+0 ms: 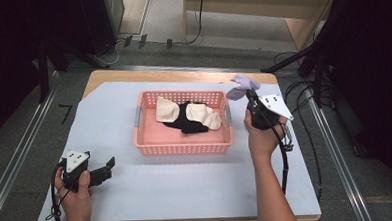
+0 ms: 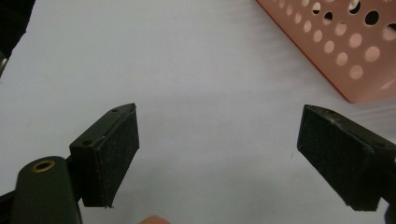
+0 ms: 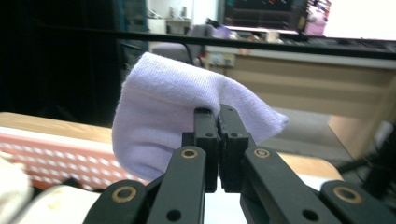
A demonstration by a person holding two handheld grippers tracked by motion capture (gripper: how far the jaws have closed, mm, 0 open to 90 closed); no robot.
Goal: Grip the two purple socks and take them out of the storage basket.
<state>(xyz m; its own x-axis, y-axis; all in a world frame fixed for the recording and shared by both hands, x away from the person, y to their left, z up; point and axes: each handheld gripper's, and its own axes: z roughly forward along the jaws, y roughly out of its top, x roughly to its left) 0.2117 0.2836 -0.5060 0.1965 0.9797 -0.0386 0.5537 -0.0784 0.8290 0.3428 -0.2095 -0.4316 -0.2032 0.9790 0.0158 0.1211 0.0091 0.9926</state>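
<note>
The bench carries a pink basket at centre frame, with socks inside. Right of it, the right hand-held gripper pinches a lilac sock, likely basket-bound: swing left, release. The left hand-held gripper rests wide, lower left.

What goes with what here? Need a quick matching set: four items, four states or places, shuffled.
Items:
1. lavender sock
2. pink basket
3. left hand-held gripper
4. black garment

States or places:
A. jaws wide apart, nothing between them, over the white mat
B. lying in the basket between two cream pieces
C. pinched between shut jaws, held up off the table
D. standing on the white mat, mid-table

Pairs: 1-C, 2-D, 3-A, 4-B
</note>
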